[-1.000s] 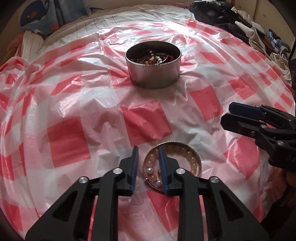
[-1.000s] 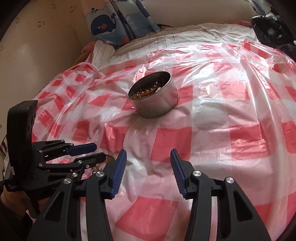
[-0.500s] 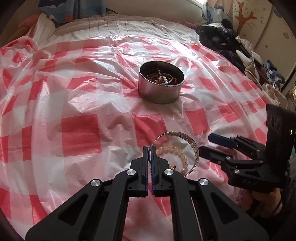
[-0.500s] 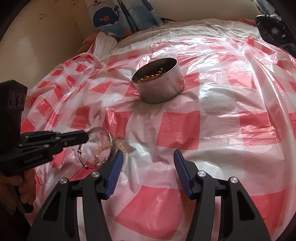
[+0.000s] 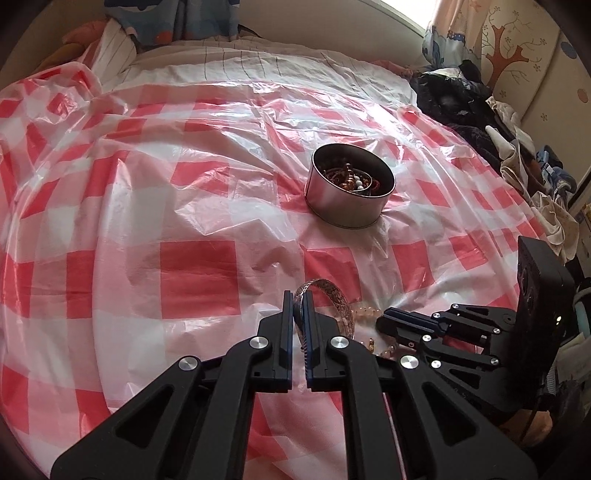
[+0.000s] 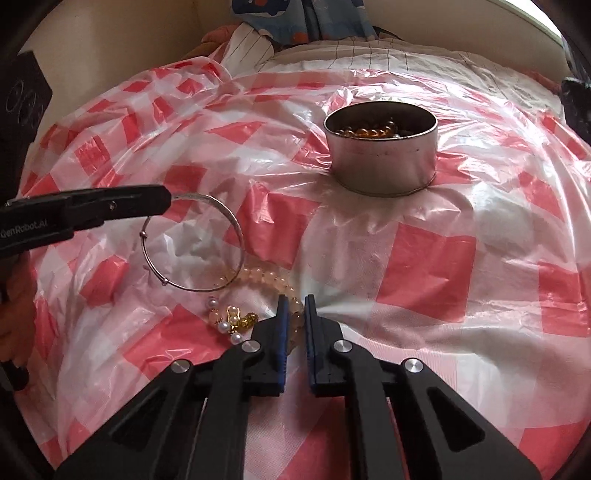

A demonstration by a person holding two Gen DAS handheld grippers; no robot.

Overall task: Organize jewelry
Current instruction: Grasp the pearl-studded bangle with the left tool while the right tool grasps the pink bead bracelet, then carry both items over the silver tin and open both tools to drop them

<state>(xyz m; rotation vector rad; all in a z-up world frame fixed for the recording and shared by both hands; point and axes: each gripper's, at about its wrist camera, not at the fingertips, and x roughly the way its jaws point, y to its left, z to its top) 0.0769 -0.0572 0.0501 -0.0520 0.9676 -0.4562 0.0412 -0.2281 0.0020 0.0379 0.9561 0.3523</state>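
bangle (image 6: 192, 243) upright, edge-on in L tongs (image 5: 297, 301) | R tongs (image 6: 294, 301) closing on bead bracelet (image 6: 258, 280)

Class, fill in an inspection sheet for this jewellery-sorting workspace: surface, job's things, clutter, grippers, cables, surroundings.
Surface: bed under a wrinkled red-and-white checked plastic sheet.
Job's things: round metal tin holding beads; silver bangle lifted at its rim; pale bead bracelet with pearl and gold charms lying on the sheet.
Clutter: nothing seen on the sheet.
Grippers: left gripper shut on the bangle; right gripper jaws closing around the bead bracelet.
Cables: thin cable by the right gripper.
Surroundings: clothes pile, whale-print fabric, wall.
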